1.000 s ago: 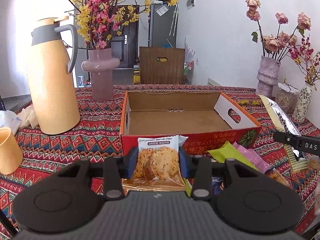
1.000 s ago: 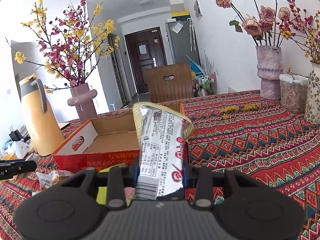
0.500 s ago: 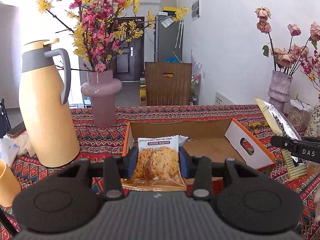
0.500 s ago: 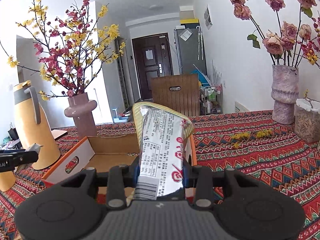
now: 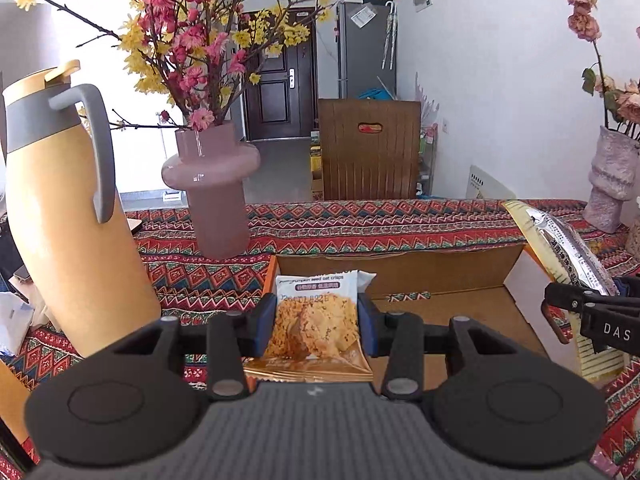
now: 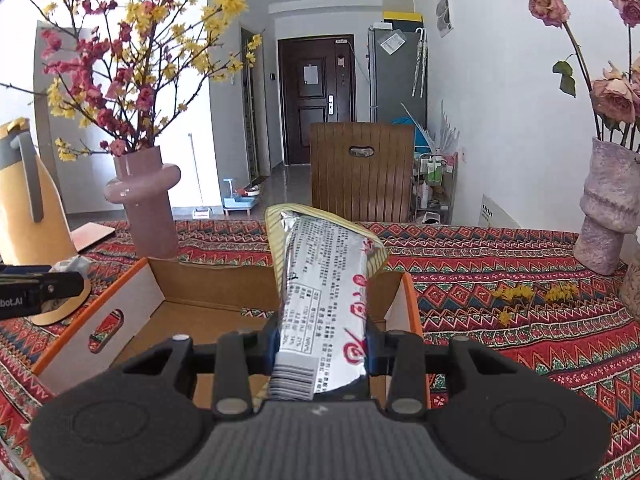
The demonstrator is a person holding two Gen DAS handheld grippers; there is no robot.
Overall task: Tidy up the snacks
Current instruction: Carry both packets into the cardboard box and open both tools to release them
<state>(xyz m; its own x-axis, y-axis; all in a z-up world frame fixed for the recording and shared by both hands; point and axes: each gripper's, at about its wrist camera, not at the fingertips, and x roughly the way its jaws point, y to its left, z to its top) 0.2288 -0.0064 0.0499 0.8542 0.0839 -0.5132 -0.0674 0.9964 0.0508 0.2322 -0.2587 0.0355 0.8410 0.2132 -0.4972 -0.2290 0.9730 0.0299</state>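
Observation:
My left gripper [image 5: 317,320] is shut on a small packet of oat crisps [image 5: 316,320] and holds it over the left front part of the open cardboard box [image 5: 432,276]. My right gripper [image 6: 322,340] is shut on a long silver and yellow snack packet [image 6: 324,280], held upright over the right front part of the same box [image 6: 192,280]. The right gripper and its packet [image 5: 568,256] show at the right edge of the left wrist view. The left gripper's tip [image 6: 36,288] shows at the left of the right wrist view.
A tall orange thermos jug [image 5: 68,216] and a pink vase of flowers [image 5: 216,188] stand left of the box. A grey vase of dried roses [image 6: 608,216] stands at the right. A brown chair [image 5: 370,148] is behind the patterned table [image 6: 520,320].
Both grippers have moved forward and up, from in front of the box to over its front part. Each still holds its packet.

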